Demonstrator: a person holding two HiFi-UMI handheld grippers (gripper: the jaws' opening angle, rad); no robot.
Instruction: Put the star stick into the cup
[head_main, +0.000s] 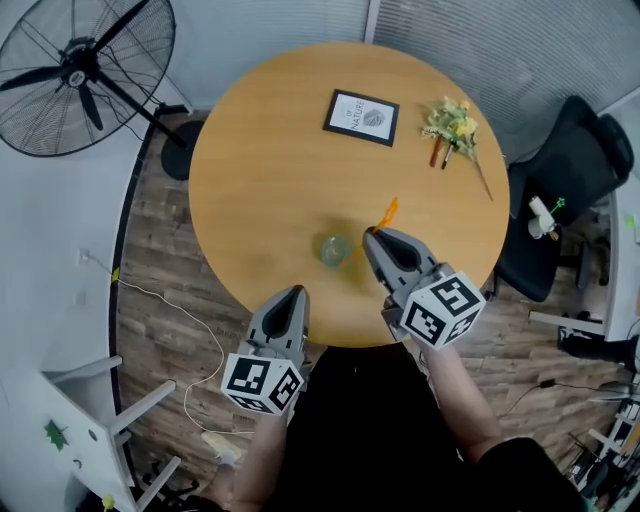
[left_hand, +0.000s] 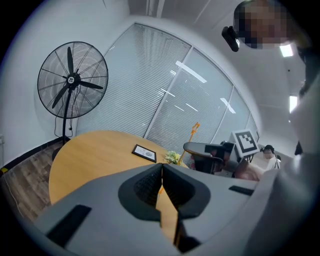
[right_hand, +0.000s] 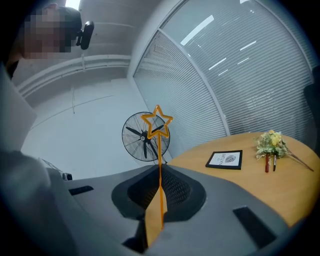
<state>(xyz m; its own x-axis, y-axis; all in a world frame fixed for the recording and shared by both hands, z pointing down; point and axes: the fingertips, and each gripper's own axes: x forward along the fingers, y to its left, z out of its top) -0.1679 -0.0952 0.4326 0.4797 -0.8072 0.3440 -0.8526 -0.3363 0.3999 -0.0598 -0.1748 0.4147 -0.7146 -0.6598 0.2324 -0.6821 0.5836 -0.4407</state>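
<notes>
An orange star stick (head_main: 389, 211) is pinched in my right gripper (head_main: 371, 235), which is shut on its shaft. Its star end points away over the table, and its lower end shows just right of the clear greenish cup (head_main: 333, 249). In the right gripper view the star stick (right_hand: 158, 121) rises upright from the closed jaws of the right gripper (right_hand: 159, 167). My left gripper (head_main: 296, 294) hangs at the near table edge, below and left of the cup, shut and empty. The left gripper (left_hand: 162, 166) looks across the table at the star stick (left_hand: 194, 131).
A framed picture (head_main: 361, 117) lies at the far side of the round wooden table (head_main: 270, 170), with a small flower bunch (head_main: 452, 125) to its right. A standing fan (head_main: 80, 70) is off the table's left. A black office chair (head_main: 575, 175) stands at the right.
</notes>
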